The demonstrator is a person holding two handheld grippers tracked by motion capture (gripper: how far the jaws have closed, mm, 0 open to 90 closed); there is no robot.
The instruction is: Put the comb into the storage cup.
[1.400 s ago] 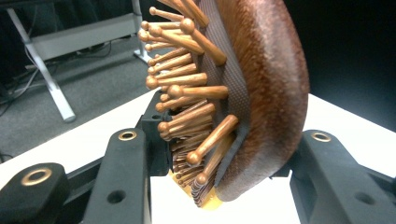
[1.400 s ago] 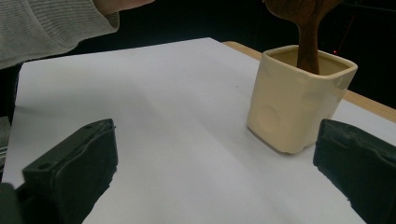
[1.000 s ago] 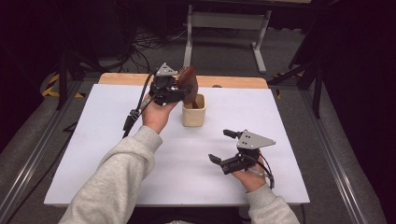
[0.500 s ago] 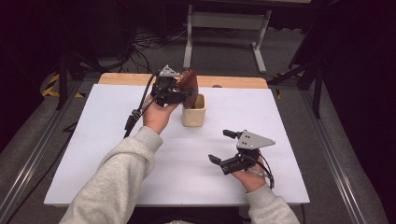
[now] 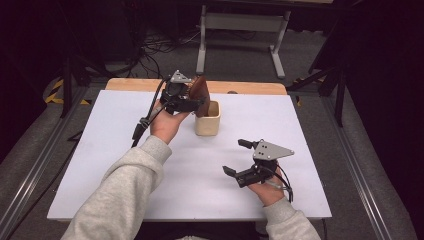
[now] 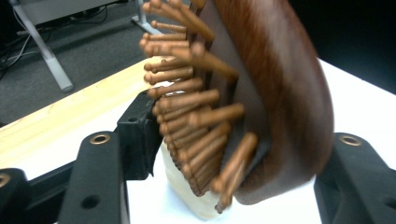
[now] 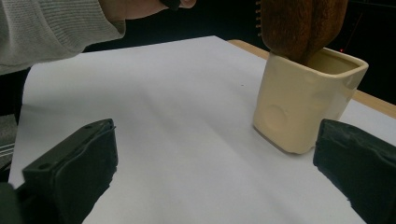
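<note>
Brown wood fills the space between the left gripper's jaws: a brush with rows of round-tipped wooden pins, held by its head, one jaw against the pin side and the other against the smooth back. In the high view the brush stands nearly upright with its lower end inside the cup, a cream square-sided pot at the far middle of the white table, just in front of the bare wooden strip along the far edge. The left gripper view shows the pale cup right below the brush's rounded end. The left hand sits just beside the cup, its grey sleeve running back to the near edge. The right gripper rests low over the table near the front right, well apart from the cup, its jaws spread wide with nothing between them; its own view looks across the bare sheet at the cup and the brush rising from it
</note>
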